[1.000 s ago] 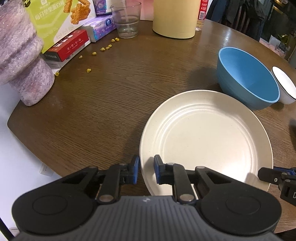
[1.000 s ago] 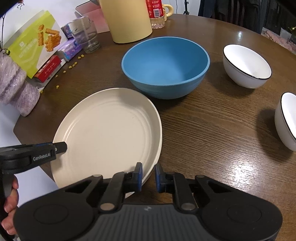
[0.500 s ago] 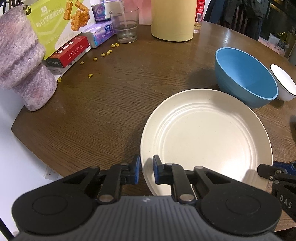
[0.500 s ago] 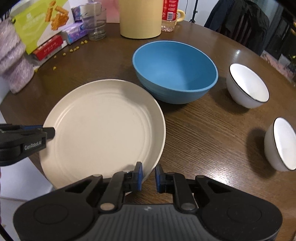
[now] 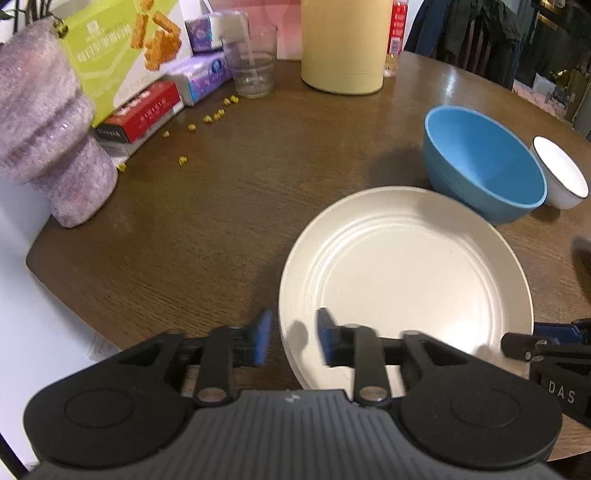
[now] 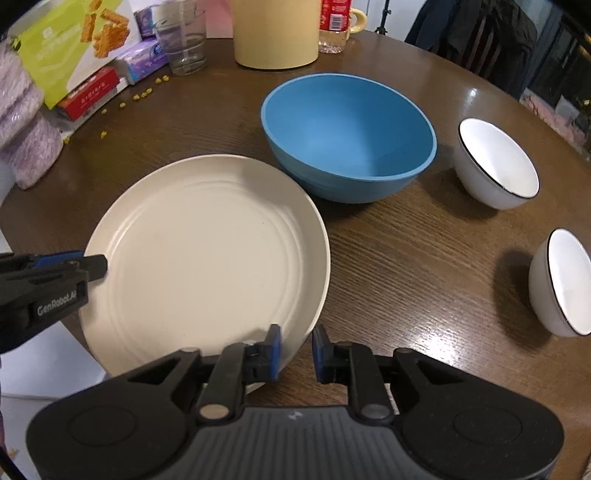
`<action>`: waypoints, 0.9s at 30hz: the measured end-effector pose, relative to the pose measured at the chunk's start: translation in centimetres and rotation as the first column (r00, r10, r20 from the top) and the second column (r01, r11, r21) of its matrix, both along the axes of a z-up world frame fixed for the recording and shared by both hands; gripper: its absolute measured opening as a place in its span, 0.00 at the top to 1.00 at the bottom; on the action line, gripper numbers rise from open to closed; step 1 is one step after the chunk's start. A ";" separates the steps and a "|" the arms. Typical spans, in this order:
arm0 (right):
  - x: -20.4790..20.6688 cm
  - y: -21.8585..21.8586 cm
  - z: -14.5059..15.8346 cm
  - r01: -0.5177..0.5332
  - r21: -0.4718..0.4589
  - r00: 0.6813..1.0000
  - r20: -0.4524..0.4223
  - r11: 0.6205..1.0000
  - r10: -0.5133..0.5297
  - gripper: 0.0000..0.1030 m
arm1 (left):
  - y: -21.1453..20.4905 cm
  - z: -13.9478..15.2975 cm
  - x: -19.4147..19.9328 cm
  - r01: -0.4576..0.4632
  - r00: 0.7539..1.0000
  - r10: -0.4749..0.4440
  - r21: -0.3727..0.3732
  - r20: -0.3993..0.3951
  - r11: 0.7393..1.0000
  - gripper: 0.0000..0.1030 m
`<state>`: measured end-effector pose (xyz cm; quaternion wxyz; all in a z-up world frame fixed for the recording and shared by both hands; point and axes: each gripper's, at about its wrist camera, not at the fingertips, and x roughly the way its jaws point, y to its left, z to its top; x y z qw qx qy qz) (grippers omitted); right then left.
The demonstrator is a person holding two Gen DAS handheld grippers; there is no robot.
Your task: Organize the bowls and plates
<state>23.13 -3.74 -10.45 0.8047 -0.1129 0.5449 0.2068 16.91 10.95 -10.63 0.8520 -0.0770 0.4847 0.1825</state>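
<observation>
A cream plate (image 5: pixel 402 280) (image 6: pixel 207 258) lies flat on the round wooden table (image 5: pixel 207 221) near its front edge. My left gripper (image 5: pixel 292 341) straddles the plate's left rim; its jaws are opening and the pads stand clear of the rim. My right gripper (image 6: pixel 295 350) straddles the plate's right rim, jaws also opening, pads off it. Behind the plate stands a blue bowl (image 6: pixel 349 134) (image 5: pixel 480 162). Two white bowls with dark rims sit to the right, one (image 6: pixel 496 162) further back and one (image 6: pixel 561 282) nearer.
A fuzzy lilac object (image 5: pixel 48 144) stands at the left edge beside snack boxes (image 5: pixel 125 77), with yellow crumbs (image 5: pixel 207 118) scattered nearby. A glass (image 5: pixel 253 61), a yellow canister (image 5: pixel 343 44) and a red-labelled bottle (image 6: pixel 334 26) stand at the back.
Both grippers were shut on the plate's rim and have opened. The plate has shifted slightly back from the table edge and now lies flat.
</observation>
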 end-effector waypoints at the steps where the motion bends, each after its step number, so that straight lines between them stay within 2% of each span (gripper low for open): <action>1: 0.0 -0.4 0.3 0.009 0.025 1.000 0.001 1.000 -0.009 0.72 | 0.0 0.3 -0.2 -0.001 1.000 0.001 0.004 0.011 1.000 0.55; 3: 0.0 -1.4 1.0 0.025 0.077 1.000 0.008 0.997 -0.025 0.62 | 0.1 1.1 -0.5 -0.005 0.999 0.005 0.013 0.032 1.000 0.47; 4: 0.0 -1.8 1.4 0.031 0.098 0.999 0.013 0.995 -0.033 0.58 | 0.2 1.4 -0.7 -0.008 0.999 0.007 0.015 0.042 1.000 0.38; 5: 0.0 -2.3 1.8 0.039 0.118 0.999 0.020 0.992 -0.042 0.46 | 0.3 1.9 -1.0 -0.010 0.998 0.009 0.012 0.055 1.000 0.25; 6: -0.1 -2.8 2.1 0.047 0.135 0.998 0.029 0.990 -0.052 0.32 | 0.5 2.3 -1.3 -0.010 0.997 0.009 0.006 0.073 1.000 0.19; 7: -0.2 -3.5 2.5 0.055 0.152 0.997 0.039 0.987 -0.061 0.26 | 0.5 2.7 -1.7 -0.007 0.996 0.007 0.000 0.088 1.000 0.08; 8: -0.3 -4.0 2.8 0.061 0.167 0.997 0.045 0.984 -0.069 0.14 | 0.5 3.1 -2.1 -0.002 0.995 0.003 -0.009 0.103 1.000 0.00; 9: -0.4 -4.6 3.1 0.070 0.182 0.996 0.046 0.981 -0.079 0.06 | 0.6 3.5 -2.5 0.006 0.993 -0.004 -0.021 0.119 1.000 0.00; 11: -0.8 -5.8 3.6 0.087 0.204 0.994 0.051 0.975 -0.100 0.00 | 0.6 4.1 -3.1 0.021 0.990 -0.016 -0.040 0.138 0.999 0.00; 19: -4.0 -8.6 5.5 0.140 0.210 0.981 0.105 0.968 -0.165 0.00 | -1.2 6.0 -5.4 0.088 0.979 -0.075 -0.062 0.190 0.994 0.00; 27: -6.0 -11.6 7.2 0.190 0.225 0.965 0.136 0.956 -0.224 0.00 | -4.0 6.6 -5.4 0.165 0.969 -0.148 -0.070 0.198 0.984 0.00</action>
